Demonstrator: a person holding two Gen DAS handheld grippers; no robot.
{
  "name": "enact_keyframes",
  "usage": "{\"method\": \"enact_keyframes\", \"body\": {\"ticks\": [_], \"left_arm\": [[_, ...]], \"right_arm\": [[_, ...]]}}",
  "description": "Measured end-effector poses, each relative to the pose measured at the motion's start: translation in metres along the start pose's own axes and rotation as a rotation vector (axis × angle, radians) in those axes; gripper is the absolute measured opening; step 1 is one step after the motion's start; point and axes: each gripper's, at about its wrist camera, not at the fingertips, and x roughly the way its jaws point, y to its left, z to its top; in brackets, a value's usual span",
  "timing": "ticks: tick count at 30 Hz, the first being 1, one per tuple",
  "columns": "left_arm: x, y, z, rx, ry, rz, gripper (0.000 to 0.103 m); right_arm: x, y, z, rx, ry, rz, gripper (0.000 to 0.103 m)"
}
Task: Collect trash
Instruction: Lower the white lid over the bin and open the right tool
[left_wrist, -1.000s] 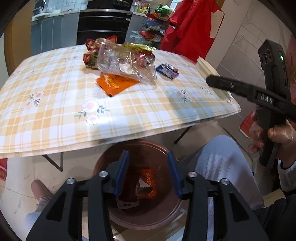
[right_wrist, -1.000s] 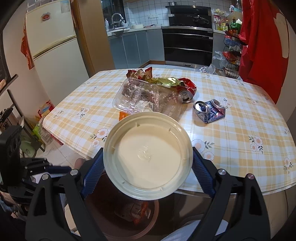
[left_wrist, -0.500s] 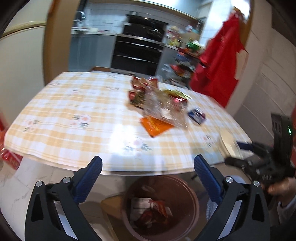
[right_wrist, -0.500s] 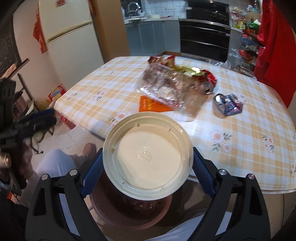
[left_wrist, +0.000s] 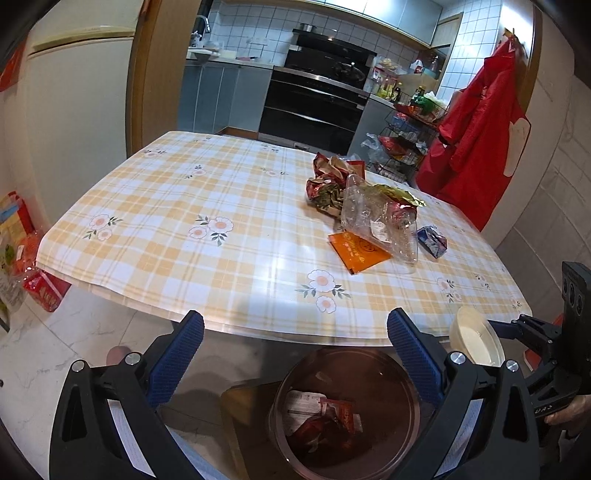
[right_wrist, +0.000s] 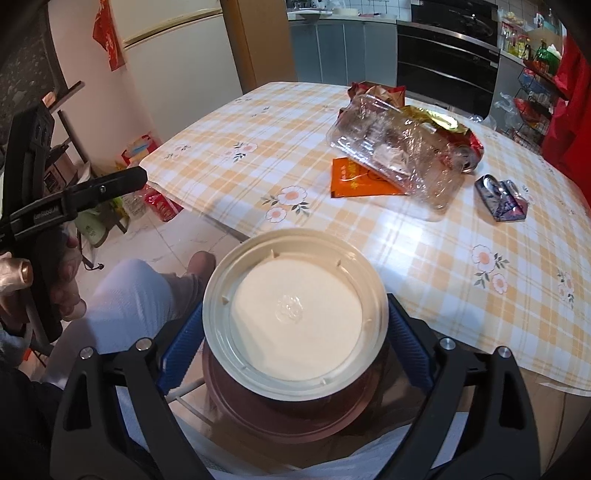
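Right wrist view: a round cream plastic lid (right_wrist: 295, 314), ridged at its rim, is clamped between the blue pads (right_wrist: 183, 345) of the right gripper (right_wrist: 295, 343), above the brown bin (right_wrist: 288, 417). The left gripper (left_wrist: 295, 358) gapes wide and empty over that bin, which holds red wrappers (left_wrist: 325, 424). More trash (left_wrist: 373, 214) lies on the checked table (left_wrist: 221, 251).

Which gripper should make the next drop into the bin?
Right. The right gripper is shut on the cream lid, held right above the brown bin. The left gripper is open with nothing in it, so it probably has to fetch trash from the table first.
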Motion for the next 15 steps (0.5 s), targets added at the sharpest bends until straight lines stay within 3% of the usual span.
{"method": "enact_keyframes", "body": {"ticks": [15], "left_arm": [[0.009, -0.001, -0.007, 0.017, 0.021, 0.009, 0.097]], "right_arm": [[-0.004, -0.028, -0.001, 0.068, -0.031, -0.051, 0.095]]}}
